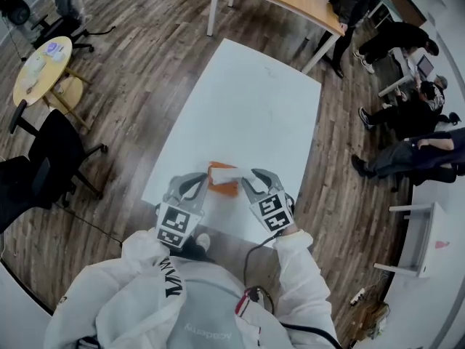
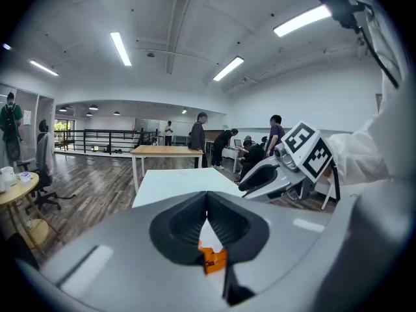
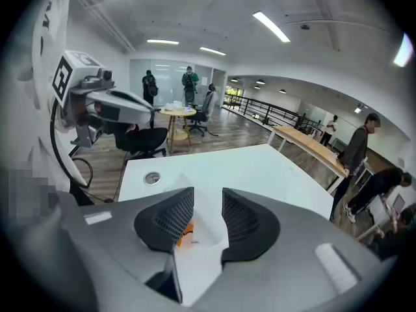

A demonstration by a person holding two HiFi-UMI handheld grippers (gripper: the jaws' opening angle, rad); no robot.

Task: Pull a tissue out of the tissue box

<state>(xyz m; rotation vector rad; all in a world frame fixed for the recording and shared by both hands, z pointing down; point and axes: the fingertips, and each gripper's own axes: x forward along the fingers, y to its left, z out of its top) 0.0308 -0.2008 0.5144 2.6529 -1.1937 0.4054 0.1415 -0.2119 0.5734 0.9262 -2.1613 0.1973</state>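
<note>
Two tongs sat low over the near end of the white worktop (image 1: 247,100). My left tongs (image 2: 207,200) had their jaws together at the tips, with the orange tissue box (image 2: 213,260) just below them. My right tongs (image 3: 208,216) stood wide, jaws apart, with the white tissue (image 3: 201,252) sticking up between them.

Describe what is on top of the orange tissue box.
A white tissue stands up from the tissue box, between the open jaws of the right gripper. The tissue covers the box's opening, so whatever is inside cannot be seen.
</note>
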